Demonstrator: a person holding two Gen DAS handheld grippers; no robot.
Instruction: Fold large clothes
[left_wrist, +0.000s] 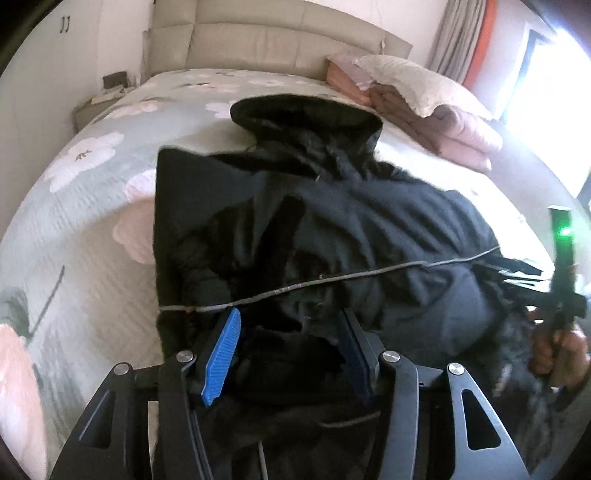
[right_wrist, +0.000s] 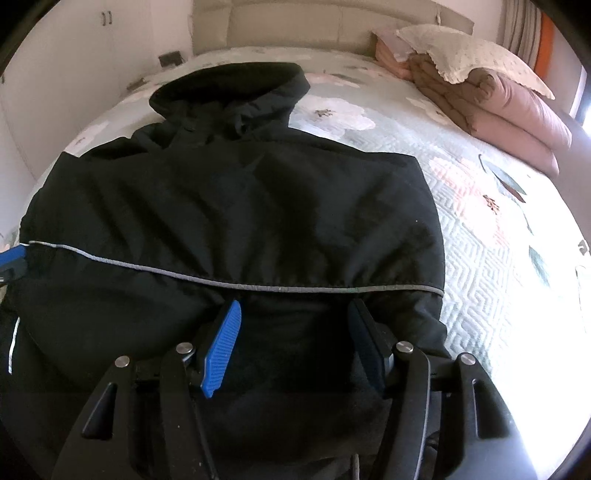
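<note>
A large black hooded jacket (right_wrist: 236, 206) with a thin grey piping line lies on the bed, hood toward the headboard. In the left wrist view the jacket (left_wrist: 369, 229) looks bunched and blurred. My left gripper (left_wrist: 291, 321) has its jaws wide apart over the jacket's lower part, with fabric lying between the blue pads. My right gripper (right_wrist: 295, 314) also has its jaws wide apart just below the piping, over the fabric. The right gripper and the hand holding it show at the right edge of the left wrist view (left_wrist: 561, 295).
The bed has a grey-green quilt with pink flowers (right_wrist: 480, 229). Folded pink and brown bedding with a cream pillow (right_wrist: 491, 92) is stacked at the far right. A beige headboard (left_wrist: 266, 40) and a nightstand (left_wrist: 92, 107) are behind.
</note>
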